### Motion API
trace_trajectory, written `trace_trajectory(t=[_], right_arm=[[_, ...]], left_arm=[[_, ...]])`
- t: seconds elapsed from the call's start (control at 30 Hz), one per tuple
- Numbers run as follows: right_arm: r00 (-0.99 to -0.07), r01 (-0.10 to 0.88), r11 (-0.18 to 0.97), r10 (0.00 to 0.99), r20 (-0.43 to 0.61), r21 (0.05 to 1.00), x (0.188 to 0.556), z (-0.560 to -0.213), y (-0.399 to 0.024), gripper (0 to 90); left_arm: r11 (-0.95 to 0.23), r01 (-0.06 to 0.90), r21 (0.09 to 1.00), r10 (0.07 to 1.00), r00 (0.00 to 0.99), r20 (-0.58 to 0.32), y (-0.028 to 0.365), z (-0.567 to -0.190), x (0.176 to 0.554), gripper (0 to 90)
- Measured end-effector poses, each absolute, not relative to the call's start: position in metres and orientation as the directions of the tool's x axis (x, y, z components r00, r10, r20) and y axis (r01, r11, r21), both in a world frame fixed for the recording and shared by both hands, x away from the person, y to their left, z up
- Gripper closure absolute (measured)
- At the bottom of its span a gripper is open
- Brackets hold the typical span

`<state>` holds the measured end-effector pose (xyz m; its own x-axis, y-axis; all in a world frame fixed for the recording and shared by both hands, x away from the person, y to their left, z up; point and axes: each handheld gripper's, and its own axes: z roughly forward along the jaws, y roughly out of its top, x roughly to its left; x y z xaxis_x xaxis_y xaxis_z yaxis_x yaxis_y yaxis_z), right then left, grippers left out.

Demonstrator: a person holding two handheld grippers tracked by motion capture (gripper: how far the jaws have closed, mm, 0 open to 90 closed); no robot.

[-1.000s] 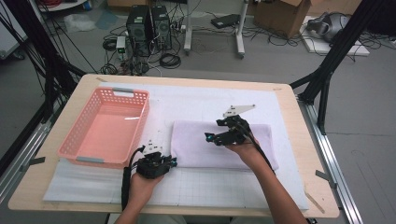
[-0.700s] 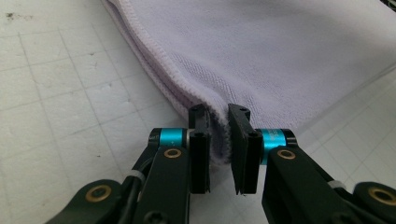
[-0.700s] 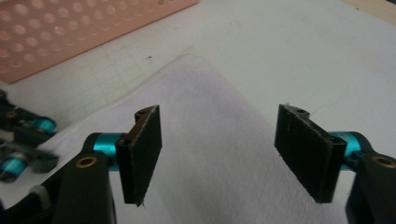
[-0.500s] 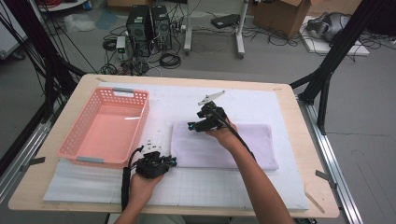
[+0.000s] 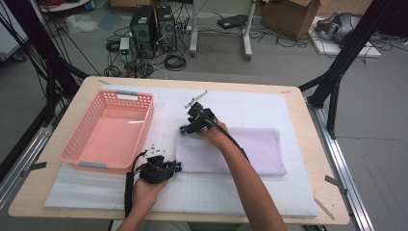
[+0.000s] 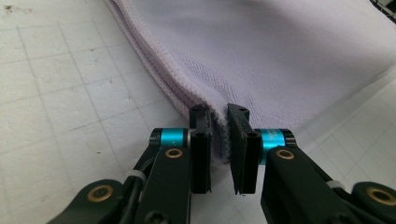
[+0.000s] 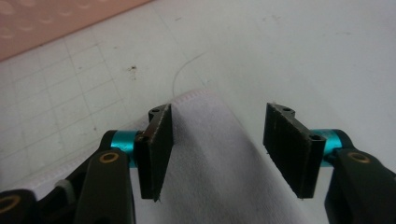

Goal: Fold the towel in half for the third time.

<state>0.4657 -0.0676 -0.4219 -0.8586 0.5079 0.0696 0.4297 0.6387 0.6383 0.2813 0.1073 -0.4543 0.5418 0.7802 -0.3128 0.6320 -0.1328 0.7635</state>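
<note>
A: Left gripper (image 6: 218, 140) first: jaws clamped on the near corner of the lilac towel (image 6: 289, 60), the hem pinched between the pads.

B: And the right gripper (image 7: 217, 135)? Its jaws have just been closing, yet they stand apart, straddling the towel's far corner with a gap at one pad.

A: No grip there, then. Any writing?

B: None I can read. No brand on either gripper, only teal collars and brass screws.

A: From the high view, the towel (image 5: 250, 149) lies folded on the white gridded mat (image 5: 269, 192), the left gripper (image 5: 166, 166) at its near left corner, the right gripper (image 5: 192, 126) at its far left corner.

B: Just to the left sits a pink basket (image 5: 108, 137), nothing inside. It's close to the towel's left edge but not touching it.

A: Underneath, a pale wooden table (image 5: 327, 144). Black frame legs at both sides.

B: Beyond, a grey floor, two dark computer towers (image 5: 154, 24) with tangled cables, and a cardboard box (image 5: 293, 17).
</note>
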Motion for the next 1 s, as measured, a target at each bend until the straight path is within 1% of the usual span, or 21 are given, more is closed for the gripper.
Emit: trace_trajectory(t=[0.1, 0.13, 0.2, 0.23, 0.27, 0.33, 0.47, 0.7, 0.83, 0.9, 1.0], right_arm=[[-0.874, 0.416, 0.671, 0.482, 0.067, 0.614, 0.469, -0.428, -0.06, 51.9], [-0.878, 0.411, 0.677, 0.474, 0.065, 0.61, 0.469, -0.43, -0.059, 52.5], [-0.888, 0.402, 0.688, 0.454, 0.073, 0.605, 0.47, -0.429, -0.057, 59.7], [-0.885, 0.413, 0.689, 0.459, 0.082, 0.596, 0.47, -0.428, -0.057, 67.8], [-0.889, 0.403, 0.696, 0.452, 0.074, 0.595, 0.468, -0.427, -0.056, 77.3], [-0.898, 0.372, 0.717, 0.438, 0.034, 0.589, 0.463, -0.424, -0.052, 81.6], [-0.903, 0.362, 0.708, 0.429, 0.039, 0.606, 0.462, -0.42, -0.051, 82.2], [-0.911, 0.343, 0.641, 0.404, 0.079, 0.687, 0.457, -0.407, -0.048, 82.2], [-0.912, 0.345, 0.578, 0.394, 0.117, 0.74, 0.454, -0.393, -0.052, 82.2], [-0.913, 0.34, 0.549, 0.387, 0.128, 0.763, 0.453, -0.385, -0.057, 82.2], [-0.91, 0.35, 0.501, 0.382, 0.16, 0.792, 0.452, -0.374, -0.065, 82.2]], left_arm=[[-0.13, 0.634, 0.762, 0.78, 0.539, -0.316, 0.108, -0.454, 0.281, 79.9], [-0.124, 0.636, 0.762, 0.78, 0.537, -0.322, 0.108, -0.454, 0.281, 80.0], [-0.121, 0.641, 0.758, 0.777, 0.536, -0.329, 0.11, -0.455, 0.281, 80.5], [-0.121, 0.645, 0.754, 0.776, 0.535, -0.333, 0.11, -0.454, 0.281, 81.4], [-0.125, 0.649, 0.751, 0.774, 0.537, -0.335, 0.111, -0.454, 0.282, 82.1], [-0.117, 0.655, 0.746, 0.768, 0.536, -0.35, 0.113, -0.454, 0.283, 82.9], [-0.097, 0.658, 0.747, 0.766, 0.529, -0.366, 0.119, -0.45, 0.279, 83.4], [-0.026, 0.634, 0.773, 0.751, 0.522, -0.403, 0.137, -0.436, 0.273, 83.4], [-0.027, 0.568, 0.823, 0.724, 0.579, -0.376, 0.143, -0.425, 0.271, 83.4], [-0.008, 0.545, 0.838, 0.709, 0.594, -0.379, 0.143, -0.419, 0.27, 83.5], [-0.004, 0.531, 0.847, 0.69, 0.615, -0.381, 0.141, -0.414, 0.27, 83.5]])
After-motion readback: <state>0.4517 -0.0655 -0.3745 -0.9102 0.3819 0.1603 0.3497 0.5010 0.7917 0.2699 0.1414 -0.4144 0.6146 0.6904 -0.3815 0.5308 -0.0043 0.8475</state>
